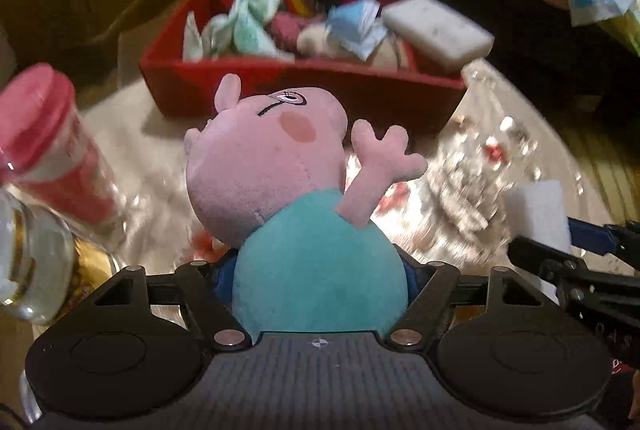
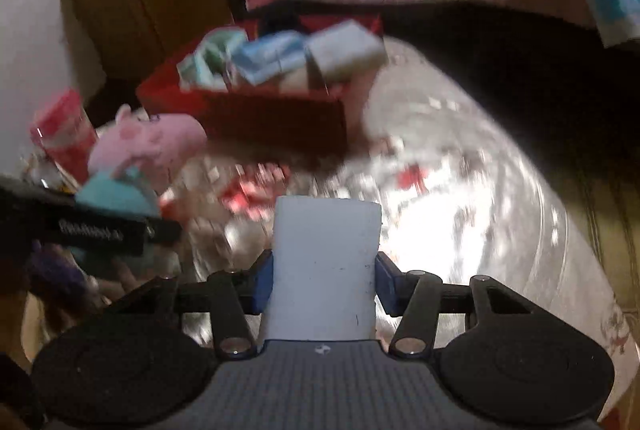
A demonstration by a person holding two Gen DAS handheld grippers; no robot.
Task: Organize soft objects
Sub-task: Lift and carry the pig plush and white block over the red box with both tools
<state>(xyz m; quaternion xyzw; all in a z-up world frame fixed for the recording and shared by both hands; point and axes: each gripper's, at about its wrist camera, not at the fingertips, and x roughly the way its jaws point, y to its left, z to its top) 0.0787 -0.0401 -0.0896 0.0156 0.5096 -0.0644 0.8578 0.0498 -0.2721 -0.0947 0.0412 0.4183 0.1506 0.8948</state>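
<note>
My left gripper [image 1: 320, 270] pinches the pig plush [image 1: 288, 190] by its teal belly at frame centre; my right gripper [image 2: 322, 282] squeezes a white sponge [image 2: 326, 262]. The red bin [image 1: 248, 86], upper centre, looks heaped: either could roll off, and the plush might clip the pink-lidded tumbler [image 1: 52, 142] at left.

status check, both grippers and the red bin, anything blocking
Left gripper shut on pig plush. Right gripper shut on white sponge. Red bin ahead, already piled with soft items. Pink-lidded jar stands left, off the path.
</note>
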